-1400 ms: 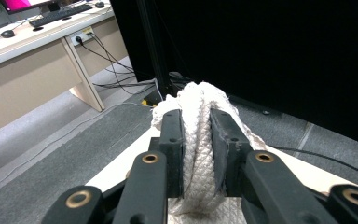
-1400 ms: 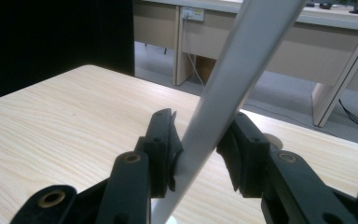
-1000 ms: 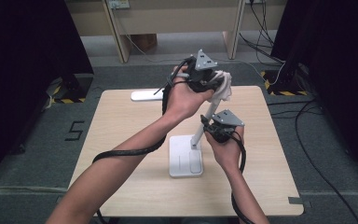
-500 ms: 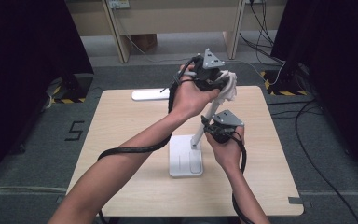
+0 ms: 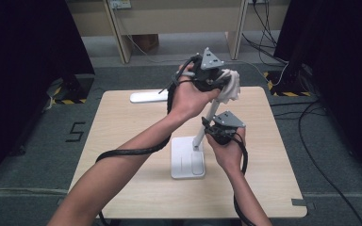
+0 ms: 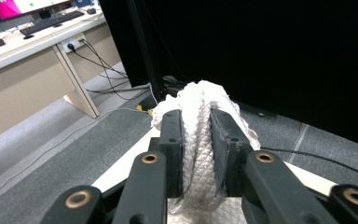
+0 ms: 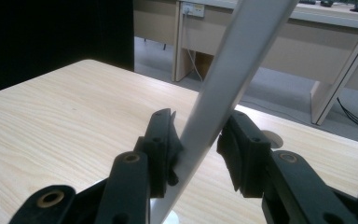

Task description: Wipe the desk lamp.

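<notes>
Wiping is under way, not finished: left gripper [image 5: 217, 84] jaws clench the cloth [image 5: 230, 84] at the top of the lamp [image 5: 202, 134] mid-worktop [image 5: 122, 122], while right gripper [image 5: 217, 133] jaws straddle its arm, one pad touching.

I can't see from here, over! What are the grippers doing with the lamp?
Left gripper shut on cloth, up at lamp top. Right gripper around lamp arm, one jaw touching. Nothing in the way.
</notes>
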A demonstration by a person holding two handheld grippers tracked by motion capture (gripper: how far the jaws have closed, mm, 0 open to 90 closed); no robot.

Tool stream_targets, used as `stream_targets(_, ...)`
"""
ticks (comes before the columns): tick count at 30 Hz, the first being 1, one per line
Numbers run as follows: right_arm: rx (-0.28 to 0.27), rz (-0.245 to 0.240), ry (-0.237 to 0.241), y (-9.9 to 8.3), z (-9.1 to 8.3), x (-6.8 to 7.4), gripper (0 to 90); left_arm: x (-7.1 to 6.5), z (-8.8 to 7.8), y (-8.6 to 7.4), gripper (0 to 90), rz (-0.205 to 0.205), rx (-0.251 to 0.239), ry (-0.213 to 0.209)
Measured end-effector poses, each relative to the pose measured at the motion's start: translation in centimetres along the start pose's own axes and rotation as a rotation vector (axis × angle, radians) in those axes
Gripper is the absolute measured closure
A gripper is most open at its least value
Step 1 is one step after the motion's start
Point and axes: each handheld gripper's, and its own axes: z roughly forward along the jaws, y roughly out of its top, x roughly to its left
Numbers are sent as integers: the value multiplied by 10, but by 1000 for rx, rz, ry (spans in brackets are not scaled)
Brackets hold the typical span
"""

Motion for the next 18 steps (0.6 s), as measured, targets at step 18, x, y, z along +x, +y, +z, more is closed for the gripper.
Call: stream_targets(18,7,-3,-4,-1,1,1,636,63,-110,-46,758,-74,-95,92)
